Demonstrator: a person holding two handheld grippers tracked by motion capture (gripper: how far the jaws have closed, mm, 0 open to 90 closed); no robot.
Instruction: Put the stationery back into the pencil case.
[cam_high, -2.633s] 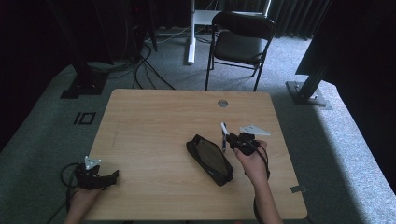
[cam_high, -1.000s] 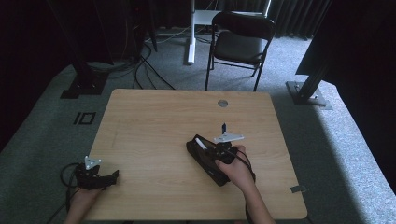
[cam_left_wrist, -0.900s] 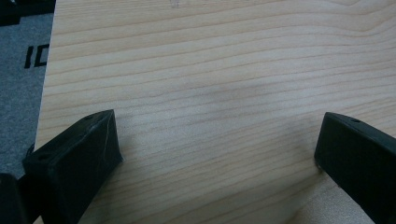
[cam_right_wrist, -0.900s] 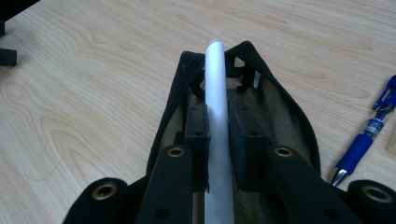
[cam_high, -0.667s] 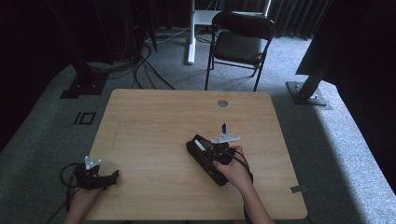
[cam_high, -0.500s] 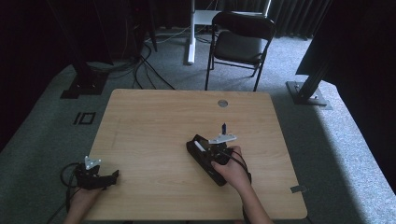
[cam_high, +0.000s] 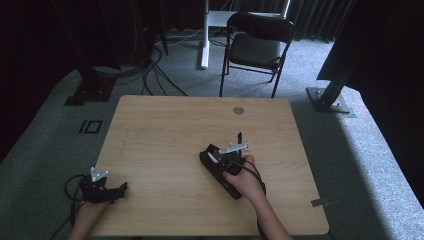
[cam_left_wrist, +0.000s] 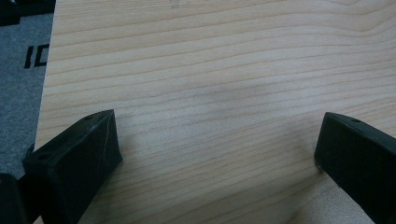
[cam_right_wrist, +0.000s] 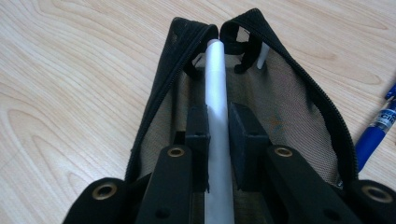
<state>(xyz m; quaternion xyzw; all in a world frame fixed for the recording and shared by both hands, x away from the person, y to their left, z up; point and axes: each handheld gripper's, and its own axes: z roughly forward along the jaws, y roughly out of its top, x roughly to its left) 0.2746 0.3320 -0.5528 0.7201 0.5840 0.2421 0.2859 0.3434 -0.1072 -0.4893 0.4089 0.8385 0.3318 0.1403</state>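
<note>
Black mesh fabric of the pencil case (cam_right_wrist: 289, 107) lies open under my right gripper (cam_right_wrist: 218, 126), with its zipper edges spread to both sides. My right gripper is clamped on a white pen (cam_right_wrist: 217, 93), the two jaws pressing on it from each side. The pen points along the jaws, and its far tip is at the far end of the case, inside the opening, close to where the two zipper edges meet. A second thin white thing stands near that same end, but I cannot tell what it is. A blue pen (cam_right_wrist: 373, 135) lies on the wooden tabletop (cam_right_wrist: 70, 70) just beside the case, outside of it.

From the high view, the pencil case (cam_high: 212, 165) rests a little right of the middle of the tabletop (cam_high: 165, 130), and my right gripper (cam_high: 231, 156) sits over it with my hand behind it.

My left gripper (cam_high: 102, 189) is well apart from the case, at the near left corner of the tabletop. Its jaws stand wide apart and between them is bare wood (cam_left_wrist: 210, 93); they hold nothing.
</note>
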